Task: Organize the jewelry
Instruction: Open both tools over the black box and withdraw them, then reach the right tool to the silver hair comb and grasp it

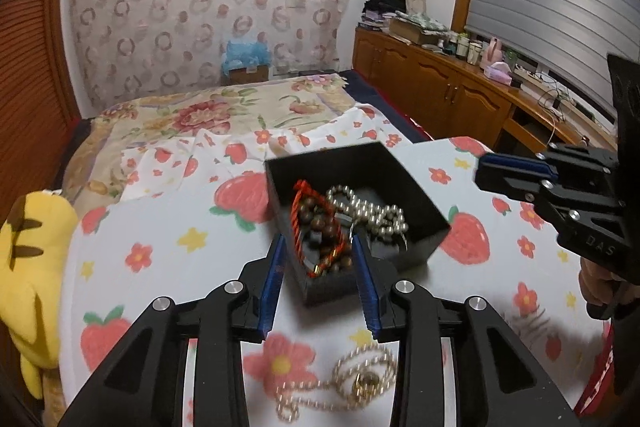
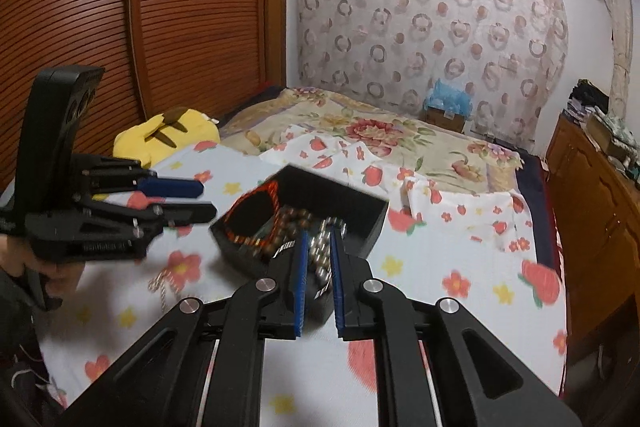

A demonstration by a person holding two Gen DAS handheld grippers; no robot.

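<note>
Strawberry-print cloth (image 1: pixel 160 267) bears a square black box (image 1: pixel 400 183) of beads; both grippers' jaws stand apart, empty.

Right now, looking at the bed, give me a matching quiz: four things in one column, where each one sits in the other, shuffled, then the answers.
Things:
1. silver bead necklace
2. gold chain necklace
3. yellow plush toy
4. brown bead bracelet

Places:
A. at the left edge of the bed
B. loose on the strawberry sheet, outside the box
C. in the black box, right side
D. in the black box, beside the red cord

Pairs: 1-C, 2-B, 3-A, 4-D
</note>
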